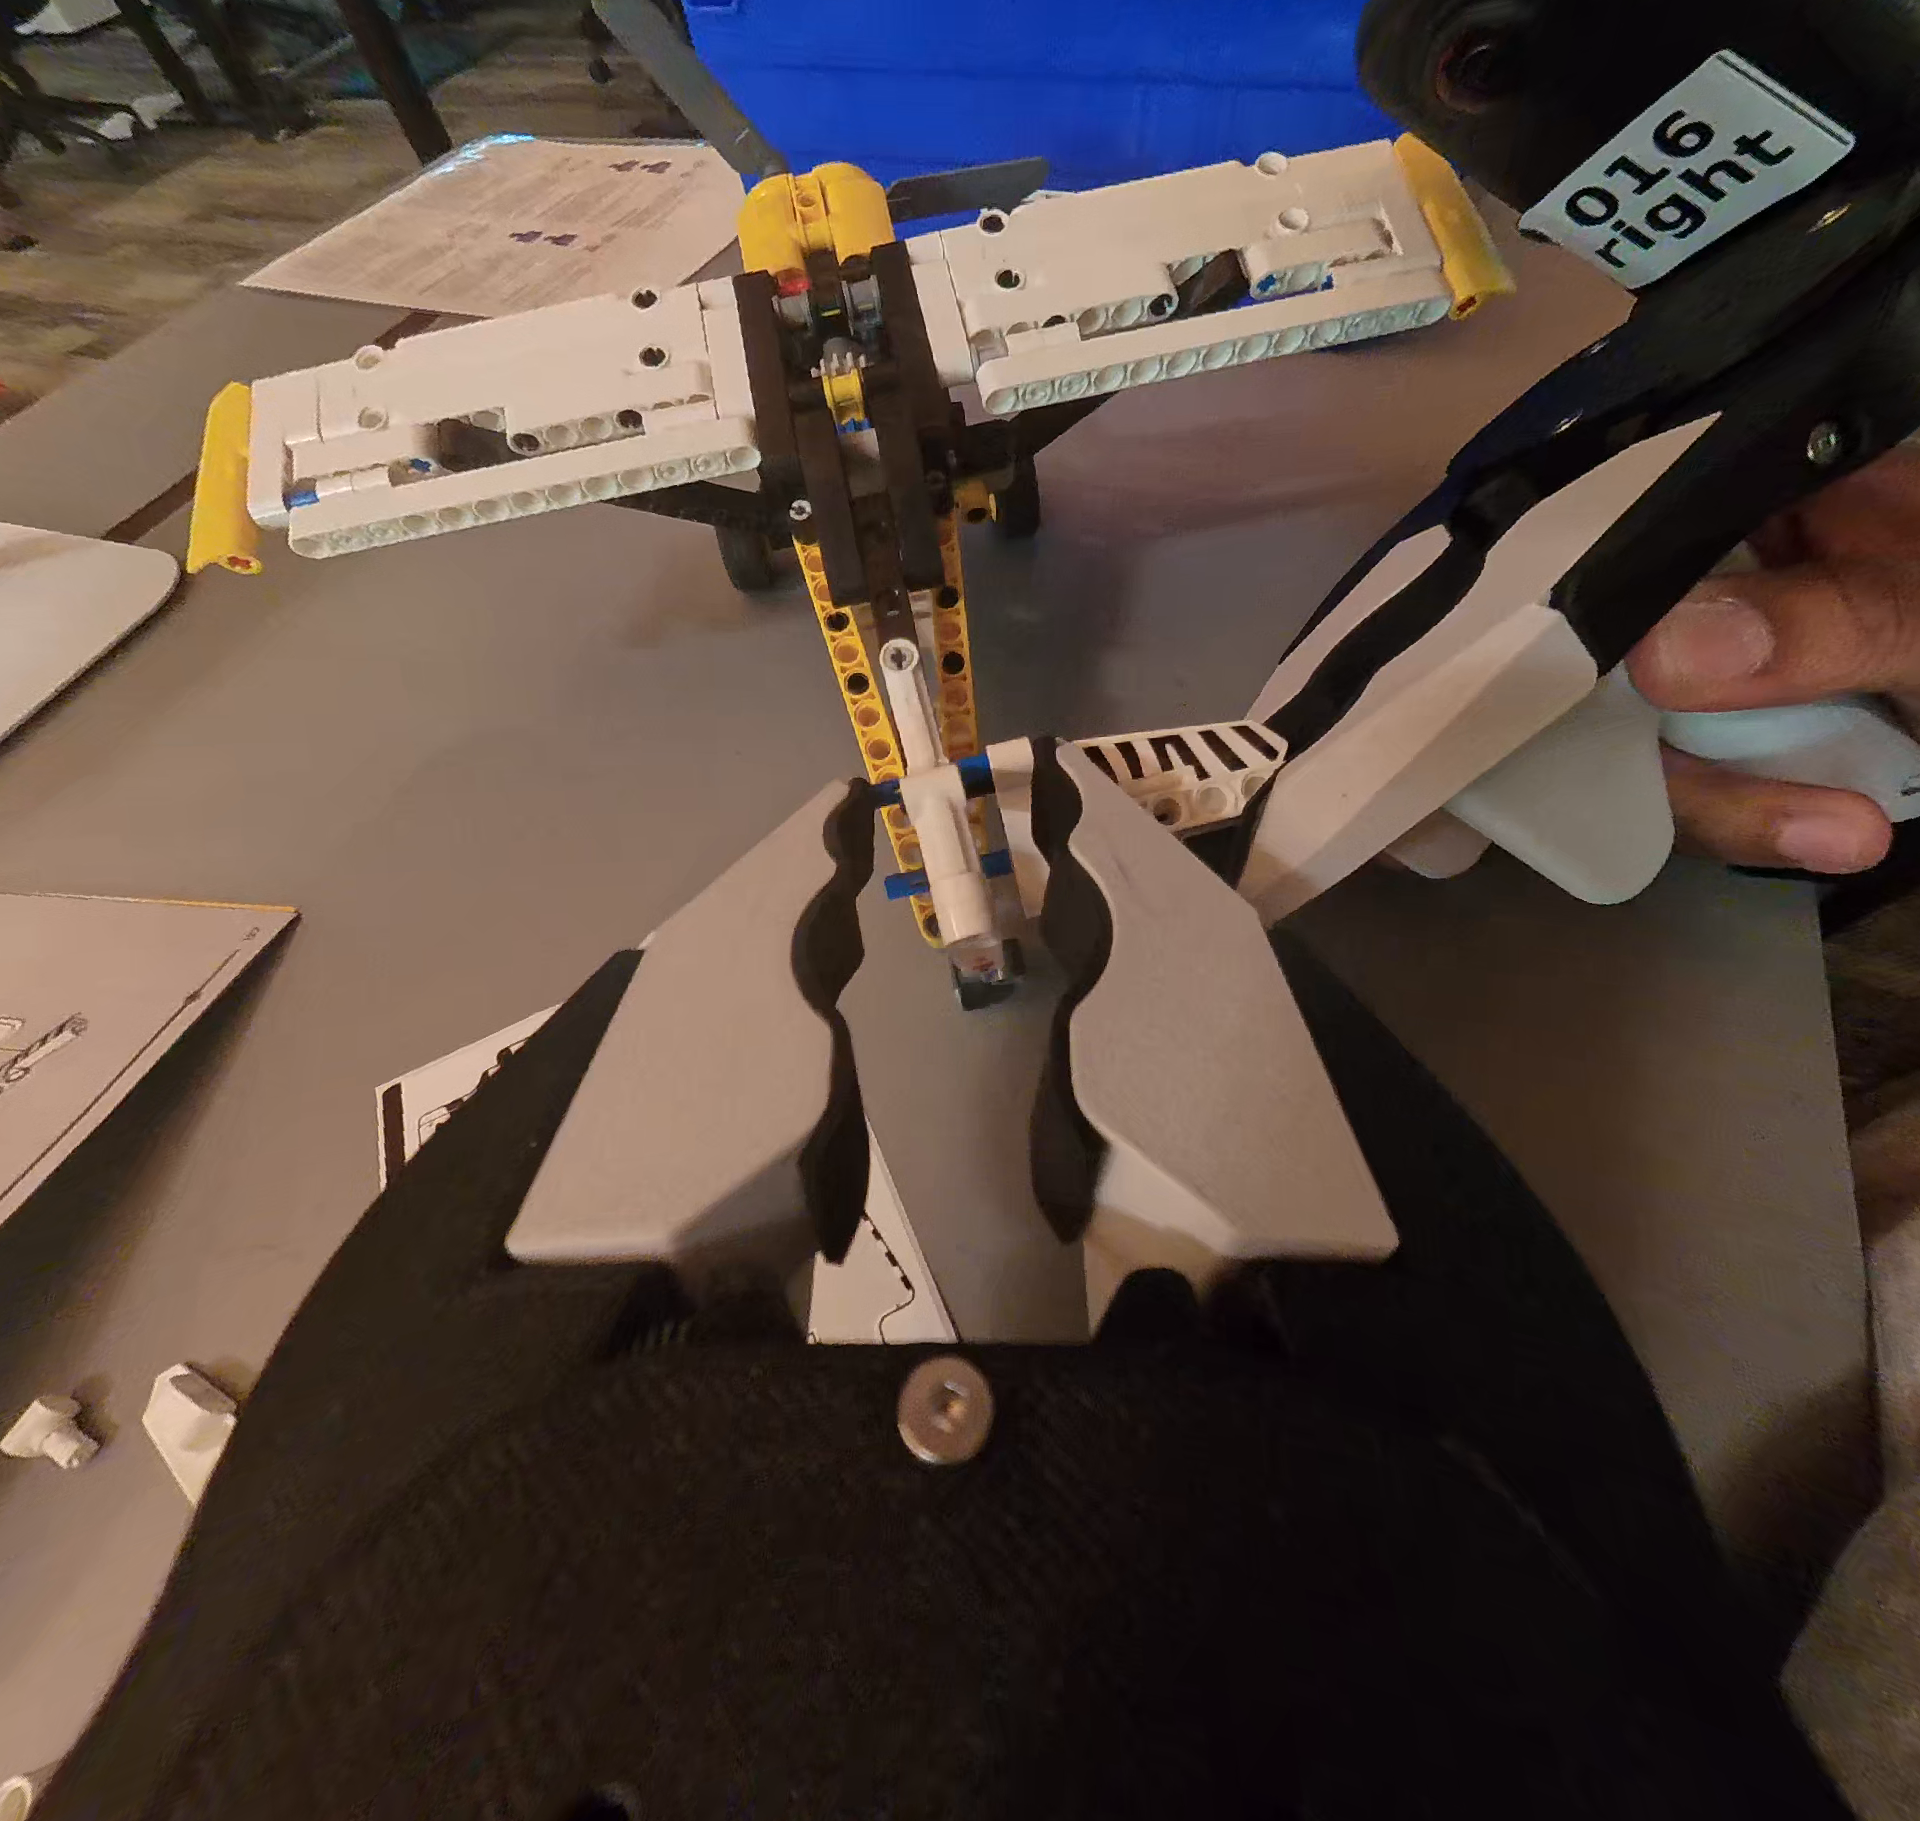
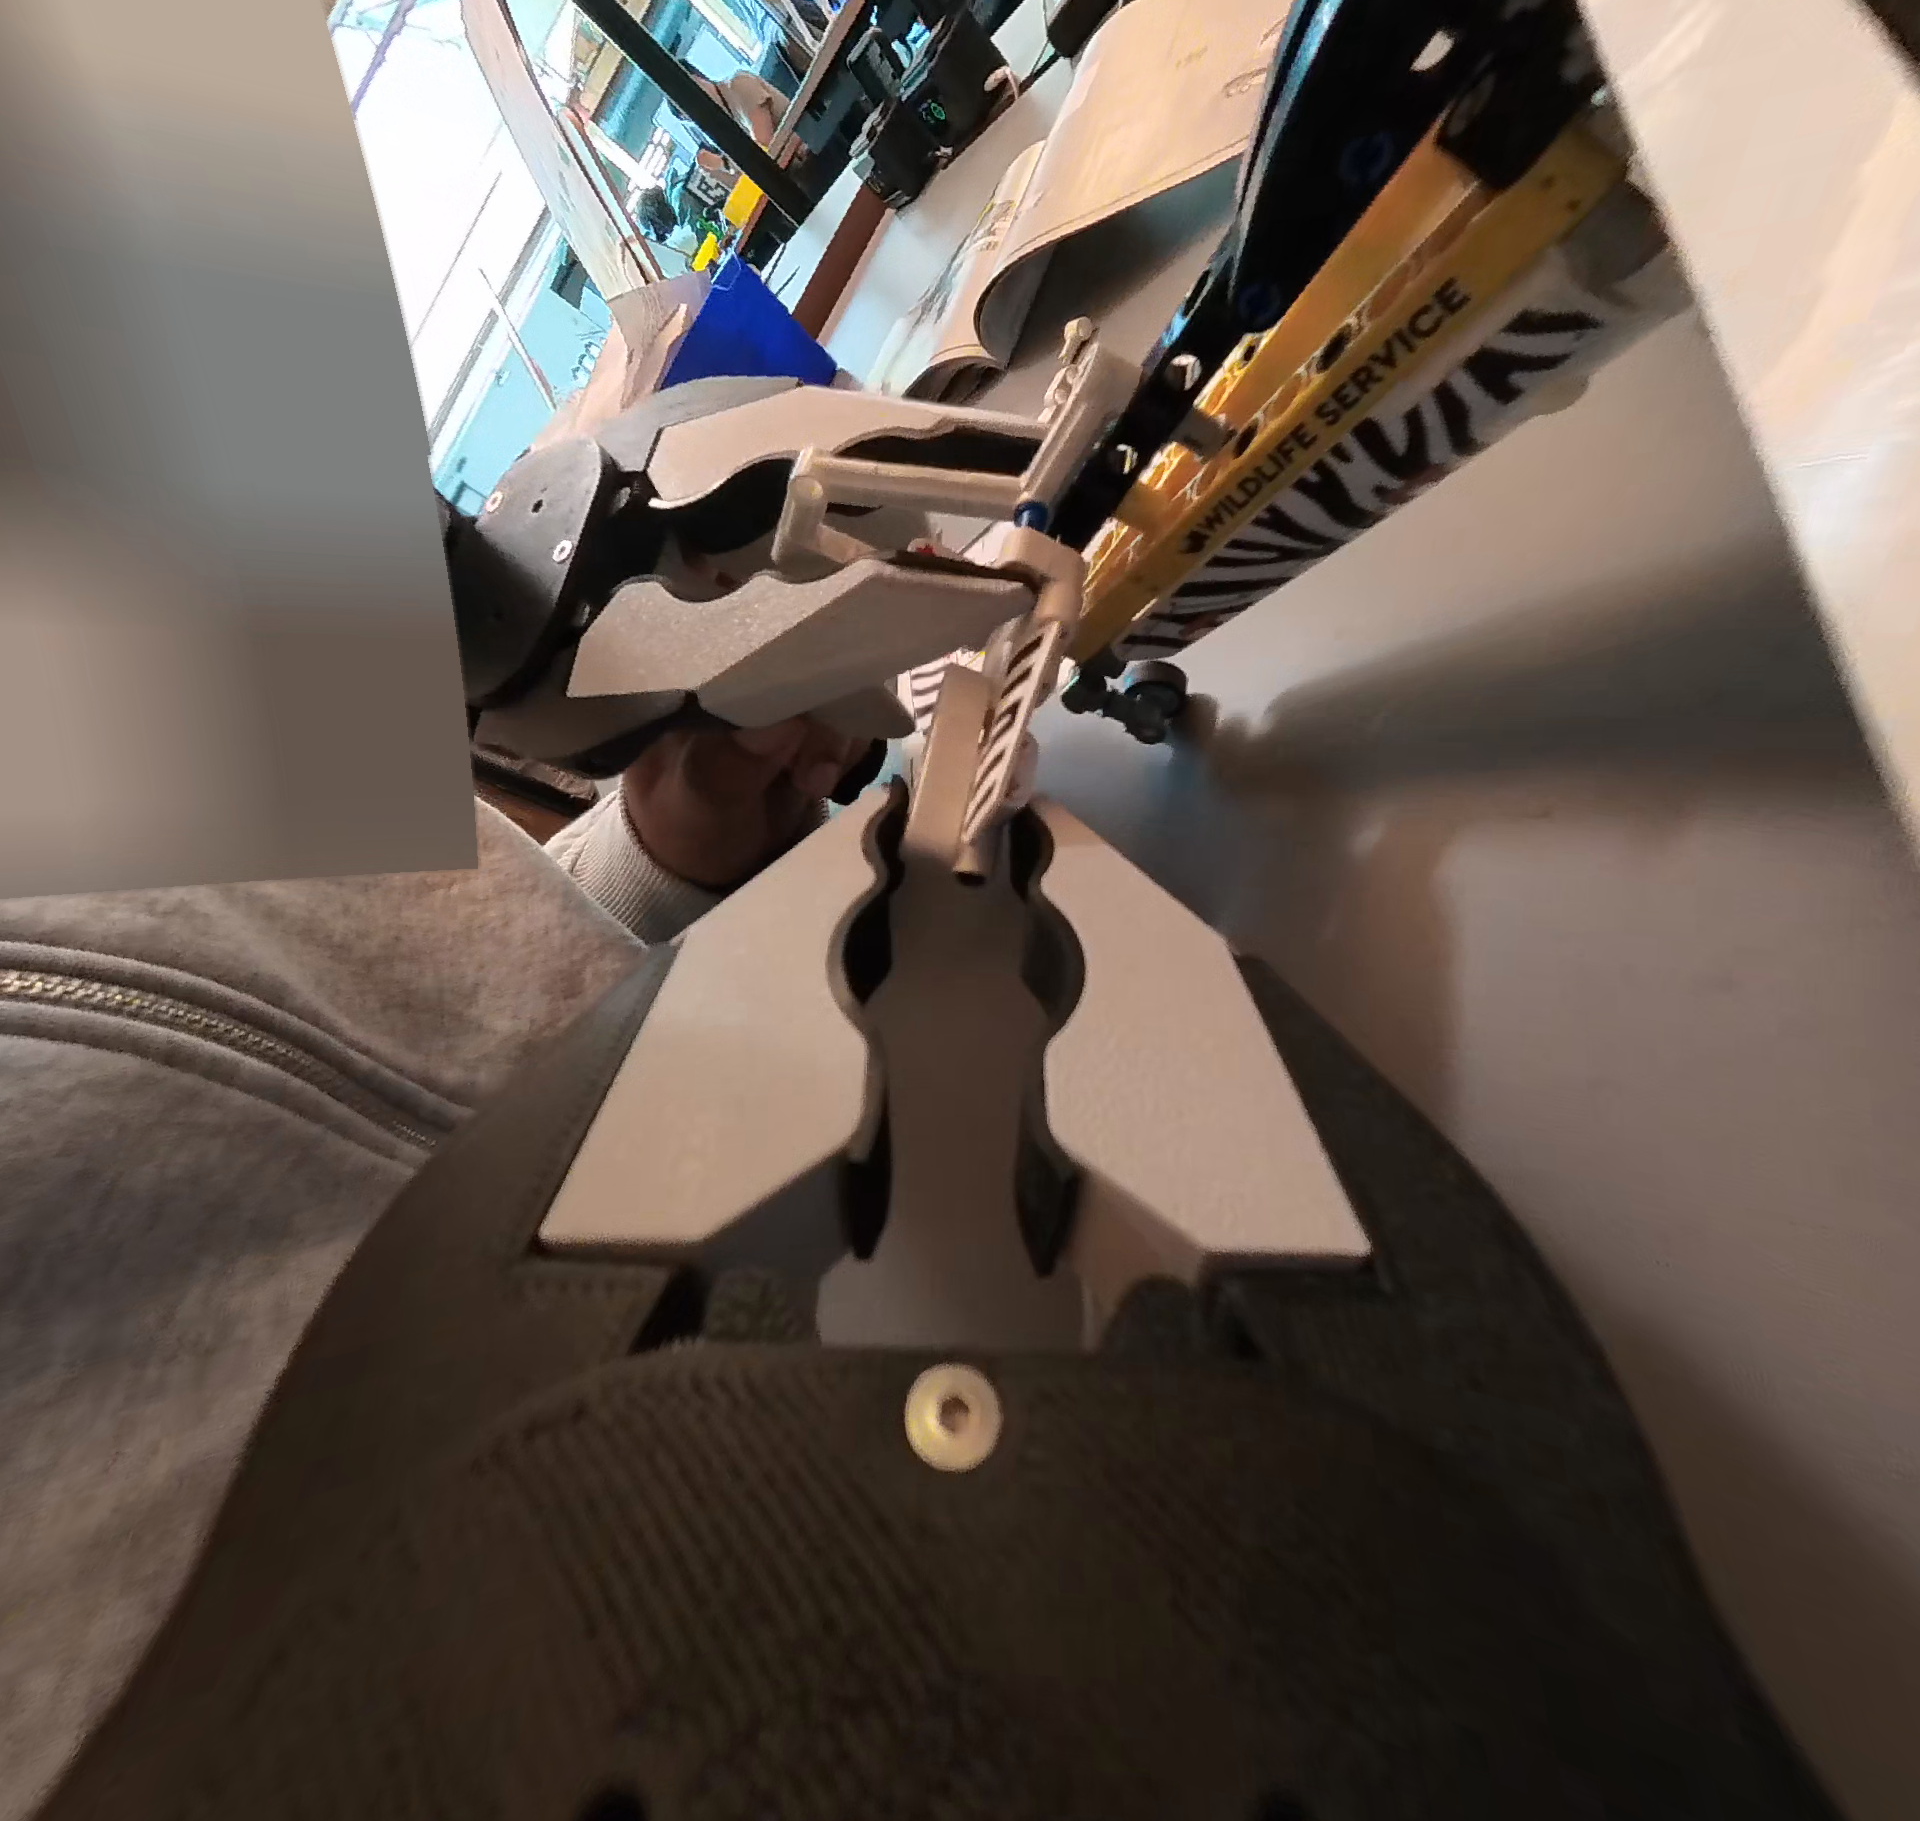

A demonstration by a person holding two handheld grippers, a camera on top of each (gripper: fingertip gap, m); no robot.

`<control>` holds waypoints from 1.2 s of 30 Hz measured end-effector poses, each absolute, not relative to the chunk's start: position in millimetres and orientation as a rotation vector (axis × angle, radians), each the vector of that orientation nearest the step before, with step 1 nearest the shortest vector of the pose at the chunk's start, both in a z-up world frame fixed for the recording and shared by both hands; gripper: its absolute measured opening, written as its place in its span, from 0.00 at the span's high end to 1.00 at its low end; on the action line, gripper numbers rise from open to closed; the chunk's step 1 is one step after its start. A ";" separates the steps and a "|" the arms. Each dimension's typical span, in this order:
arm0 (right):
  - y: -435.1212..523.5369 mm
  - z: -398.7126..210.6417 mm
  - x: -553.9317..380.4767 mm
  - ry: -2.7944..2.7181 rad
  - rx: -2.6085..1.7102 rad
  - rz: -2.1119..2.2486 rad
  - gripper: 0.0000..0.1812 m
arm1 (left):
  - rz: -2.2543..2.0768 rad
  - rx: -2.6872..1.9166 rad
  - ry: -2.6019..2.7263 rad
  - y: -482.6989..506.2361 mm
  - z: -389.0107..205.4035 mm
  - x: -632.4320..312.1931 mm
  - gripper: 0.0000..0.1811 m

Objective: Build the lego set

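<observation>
A lego plane [image 1: 831, 389] with white wings, yellow wing tips and a yellow tail boom [image 1: 914, 649] stands on the grey table [image 1: 468, 732]. My left gripper [image 1: 951, 795] is closed around the white cross piece at the plane's tail end. It also shows from the side in the right wrist view [image 2: 1023, 535]. My right gripper [image 2: 956, 831] is shut on a white panel with black zebra stripes [image 2: 1003, 711] and holds it against the right side of the tail. In the left wrist view this gripper [image 1: 1262, 784] comes in from the right with the panel [image 1: 1174, 763].
A blue bin [image 1: 1039, 36] stands behind the plane. Instruction sheets [image 1: 499, 223] lie at the back left and a booklet [image 1: 104, 1023] at the left. Small white parts [image 1: 62, 1428] lie at the front left. A person's hand [image 1: 1787, 649] holds the right gripper. Only a small space, under 4 cm, lies between the two pairs of fingers.
</observation>
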State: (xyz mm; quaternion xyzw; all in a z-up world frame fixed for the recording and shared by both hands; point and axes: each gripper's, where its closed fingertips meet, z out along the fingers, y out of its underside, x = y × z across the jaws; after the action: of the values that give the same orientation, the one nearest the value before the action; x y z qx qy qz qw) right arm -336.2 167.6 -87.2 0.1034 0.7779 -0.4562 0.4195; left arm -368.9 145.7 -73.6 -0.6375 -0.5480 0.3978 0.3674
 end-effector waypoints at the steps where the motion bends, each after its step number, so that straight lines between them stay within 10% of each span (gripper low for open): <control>1: 167.6 -87.2 -336.0 1.948 0.259 -1.142 0.90 | 1.026 -1.643 -1.406 145.4 -73.6 -368.8 0.82; 36: 165.1 -83.5 -342.7 1.991 0.198 -1.202 0.90 | 1.003 -1.608 -1.376 133.4 -74.1 -370.1 0.82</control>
State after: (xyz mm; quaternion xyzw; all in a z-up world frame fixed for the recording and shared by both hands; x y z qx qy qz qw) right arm -342.7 165.1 -83.5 0.0782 0.7844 -0.4737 0.3927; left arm -370.1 133.4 -74.1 -0.6325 -0.5412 0.3945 0.3892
